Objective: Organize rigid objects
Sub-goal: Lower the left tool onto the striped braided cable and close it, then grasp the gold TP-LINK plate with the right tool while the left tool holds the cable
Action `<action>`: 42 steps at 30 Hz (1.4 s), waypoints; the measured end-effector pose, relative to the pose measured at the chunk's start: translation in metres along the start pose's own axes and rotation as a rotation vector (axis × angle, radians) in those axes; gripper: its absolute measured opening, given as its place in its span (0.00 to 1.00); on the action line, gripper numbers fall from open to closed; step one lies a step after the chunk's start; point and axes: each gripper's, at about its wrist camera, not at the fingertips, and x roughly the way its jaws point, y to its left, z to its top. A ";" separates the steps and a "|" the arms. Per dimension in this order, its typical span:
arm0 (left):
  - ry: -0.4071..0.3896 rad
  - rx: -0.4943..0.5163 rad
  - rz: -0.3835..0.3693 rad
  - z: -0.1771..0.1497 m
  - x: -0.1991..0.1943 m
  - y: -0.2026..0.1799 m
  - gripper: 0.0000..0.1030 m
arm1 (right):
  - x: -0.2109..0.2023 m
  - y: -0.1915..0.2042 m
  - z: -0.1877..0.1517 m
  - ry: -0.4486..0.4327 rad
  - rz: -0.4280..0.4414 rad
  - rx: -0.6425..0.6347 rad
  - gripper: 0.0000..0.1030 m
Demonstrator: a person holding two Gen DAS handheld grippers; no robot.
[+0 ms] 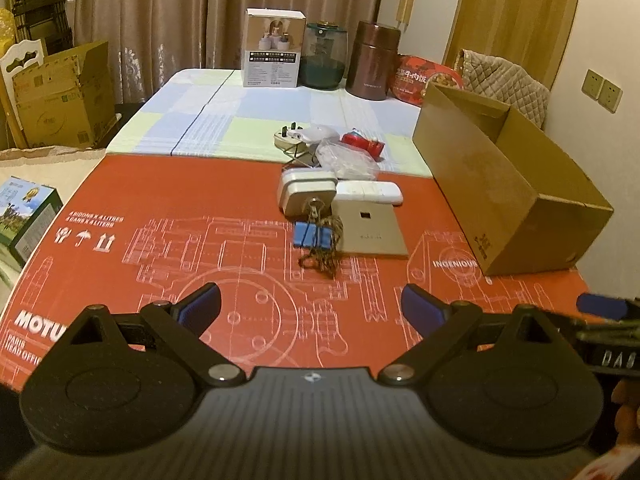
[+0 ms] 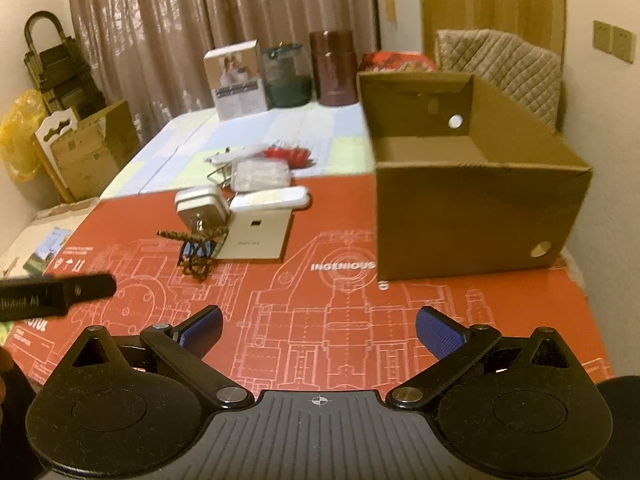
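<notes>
Your left gripper (image 1: 310,306): ribbed blue pads spread wide, nothing held | your right gripper (image 2: 318,328): likewise wide, unloaded | clutter: blue binder clip (image 1: 314,235), square beige plate (image 1: 370,232), rounded white adapter (image 1: 307,196) lie clustered on glossy red board (image 1: 160,264) | corrugated cardboard box (image 2: 472,200): open-topped, right of cluster.

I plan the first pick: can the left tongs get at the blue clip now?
Probably yes. The left tongs are open, and only bare red mat lies between them and the blue clip, though brown cord tangles beside it.
</notes>
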 end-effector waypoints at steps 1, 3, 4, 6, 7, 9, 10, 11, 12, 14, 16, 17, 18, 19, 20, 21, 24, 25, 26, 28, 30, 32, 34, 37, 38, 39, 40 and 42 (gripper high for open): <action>0.000 0.005 0.000 0.002 0.005 0.001 0.91 | 0.004 0.001 0.000 0.001 0.007 -0.005 0.97; -0.005 0.027 -0.005 0.006 0.015 0.002 0.91 | 0.011 0.001 0.001 -0.003 0.024 -0.015 0.97; -0.007 0.042 -0.009 0.008 0.021 0.002 0.90 | 0.016 0.002 0.002 0.000 0.030 -0.018 0.97; -0.015 0.075 -0.029 0.012 0.032 0.004 0.89 | 0.027 0.002 0.004 0.010 0.042 -0.024 0.97; -0.016 0.095 -0.038 0.014 0.038 0.004 0.88 | 0.033 0.003 0.005 0.015 0.047 -0.027 0.97; -0.022 0.147 -0.067 0.018 0.049 0.005 0.87 | 0.044 0.004 0.008 0.023 0.060 -0.043 0.86; -0.025 0.172 -0.078 0.020 0.055 0.005 0.84 | 0.051 0.006 0.009 0.031 0.066 -0.053 0.79; -0.024 0.197 -0.082 0.022 0.063 0.006 0.83 | 0.057 0.007 0.010 0.042 0.070 -0.060 0.77; -0.025 0.219 -0.082 0.024 0.069 0.007 0.81 | 0.063 0.008 0.011 0.050 0.074 -0.065 0.74; -0.026 0.261 -0.092 0.026 0.083 0.008 0.78 | 0.074 0.010 0.013 0.063 0.082 -0.071 0.73; -0.020 0.289 -0.110 0.028 0.096 0.009 0.71 | 0.085 0.012 0.016 0.078 0.088 -0.079 0.72; -0.014 0.296 -0.121 0.029 0.102 0.009 0.69 | 0.089 0.013 0.016 0.083 0.089 -0.083 0.72; -0.007 0.299 -0.130 0.029 0.107 0.009 0.63 | 0.093 0.015 0.017 0.088 0.089 -0.087 0.72; -0.001 0.299 -0.140 0.030 0.112 0.009 0.59 | 0.097 0.016 0.018 0.092 0.089 -0.090 0.71; 0.004 0.296 -0.148 0.030 0.117 0.008 0.56 | 0.101 0.017 0.019 0.094 0.090 -0.092 0.71; 0.011 0.294 -0.154 0.030 0.120 0.008 0.54 | 0.104 0.018 0.020 0.095 0.088 -0.095 0.71; 0.018 0.279 -0.175 0.030 0.129 0.007 0.45 | 0.113 0.018 0.022 0.102 0.082 -0.091 0.71; 0.021 0.270 -0.184 0.031 0.131 0.007 0.41 | 0.115 0.018 0.023 0.104 0.080 -0.089 0.71; 0.022 0.262 -0.188 0.032 0.133 0.006 0.39 | 0.117 0.018 0.023 0.107 0.077 -0.089 0.71; 0.025 0.256 -0.196 0.032 0.137 0.004 0.33 | 0.121 0.017 0.023 0.113 0.071 -0.087 0.71; 0.026 0.248 -0.200 0.033 0.141 0.002 0.30 | 0.124 0.016 0.023 0.118 0.066 -0.082 0.71; 0.026 0.244 -0.199 0.034 0.143 -0.001 0.27 | 0.125 0.016 0.022 0.120 0.063 -0.081 0.71; 0.025 0.247 -0.197 0.034 0.145 -0.002 0.22 | 0.126 0.015 0.022 0.121 0.060 -0.081 0.71; 0.028 0.248 -0.182 0.035 0.143 -0.001 0.22 | 0.128 0.015 0.024 0.117 0.059 -0.075 0.71; 0.029 0.249 -0.177 0.034 0.141 0.001 0.22 | 0.128 0.015 0.025 0.114 0.062 -0.073 0.71; 0.033 0.246 -0.170 0.035 0.140 0.004 0.22 | 0.128 0.016 0.025 0.111 0.066 -0.072 0.71; 0.033 0.240 -0.156 0.034 0.139 0.008 0.22 | 0.129 0.017 0.026 0.106 0.070 -0.073 0.71; 0.032 0.231 -0.136 0.034 0.137 0.016 0.22 | 0.130 0.020 0.028 0.097 0.080 -0.078 0.71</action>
